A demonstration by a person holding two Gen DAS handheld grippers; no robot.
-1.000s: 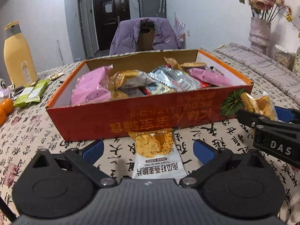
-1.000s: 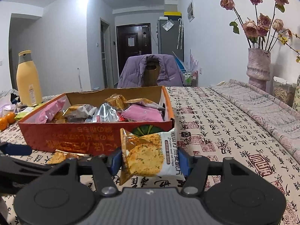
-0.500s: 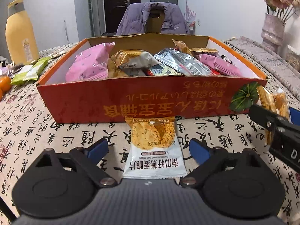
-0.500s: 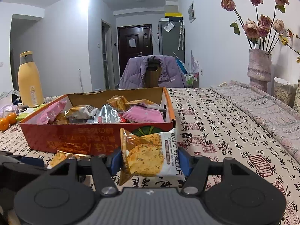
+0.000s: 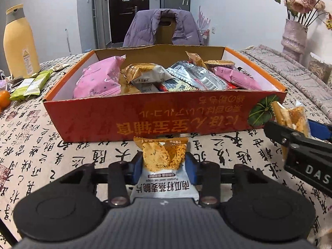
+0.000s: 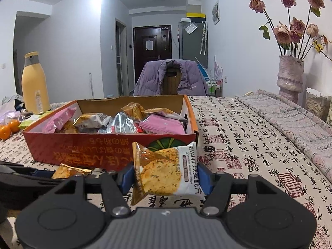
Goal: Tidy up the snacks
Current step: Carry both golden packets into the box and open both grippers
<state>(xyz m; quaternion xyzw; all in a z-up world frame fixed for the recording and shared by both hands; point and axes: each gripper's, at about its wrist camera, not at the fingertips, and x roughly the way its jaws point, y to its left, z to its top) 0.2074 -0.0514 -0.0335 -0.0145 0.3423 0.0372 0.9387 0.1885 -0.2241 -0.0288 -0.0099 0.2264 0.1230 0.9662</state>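
Observation:
An orange cardboard box (image 5: pixel 161 120) on the patterned tablecloth holds several snack packets, pink (image 5: pixel 97 81), silver and gold. Just in front of its near wall lies an oat crisp packet (image 5: pixel 162 184). My left gripper (image 5: pixel 164 166) is closing on it, and the blue pads press its two sides. In the right wrist view my right gripper (image 6: pixel 166 178) is shut on a second oat crisp packet (image 6: pixel 157 166), held upright off the table near the box's right front corner (image 6: pixel 193 137). That packet (image 5: pixel 290 118) also shows at the right edge of the left wrist view.
A yellow bottle (image 5: pixel 19 41), green packets (image 5: pixel 31 83) and oranges (image 5: pixel 4 101) sit to the left of the box. A vase of dried roses (image 6: pixel 290 74) stands at the far right on a folded grey cloth. A chair with a purple jacket (image 5: pixel 164 29) stands behind the table.
The left gripper's jaws went from wide apart to closed on the sides of the oat crisp packet in front of the box. The right gripper and its packet kept still.

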